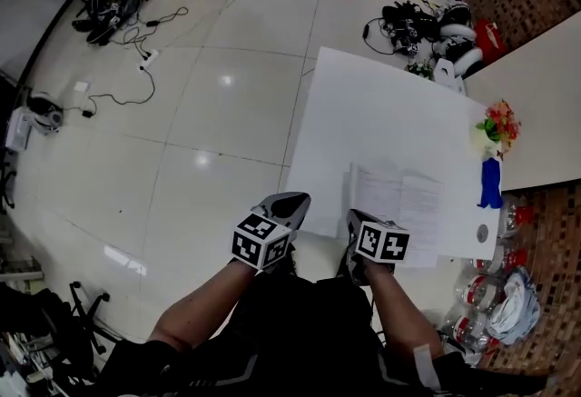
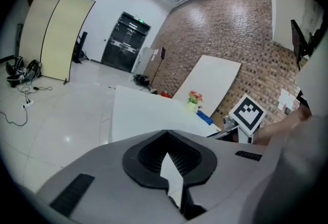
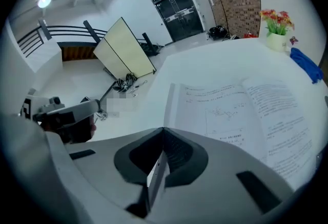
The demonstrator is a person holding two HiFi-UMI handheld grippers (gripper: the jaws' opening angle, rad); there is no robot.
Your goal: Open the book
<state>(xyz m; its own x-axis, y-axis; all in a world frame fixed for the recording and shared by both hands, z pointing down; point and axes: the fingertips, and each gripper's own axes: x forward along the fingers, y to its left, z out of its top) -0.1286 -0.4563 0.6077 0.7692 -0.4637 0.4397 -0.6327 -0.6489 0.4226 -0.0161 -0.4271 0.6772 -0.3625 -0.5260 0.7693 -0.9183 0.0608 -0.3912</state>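
Observation:
The book [image 1: 399, 203] lies open and flat on the white table [image 1: 381, 104], near its front edge, with printed pages facing up. In the right gripper view the book [image 3: 241, 110] spreads just beyond my right gripper [image 3: 163, 128], whose jaws are shut with nothing between them. From the head view the right gripper [image 1: 352, 215] sits at the book's near left corner, apart from the pages. My left gripper [image 1: 289, 199] hangs by the table's left front corner, off the book. Its jaws [image 2: 165, 131] meet at the tips and hold nothing.
A small pot of flowers [image 1: 495, 127] and a blue object [image 1: 490, 184] stand right of the book. A white board [image 1: 545, 95] leans at the right. Bottles and bags [image 1: 490, 295] lie on the floor at the right; cables and gear [image 1: 418, 23] lie beyond the table.

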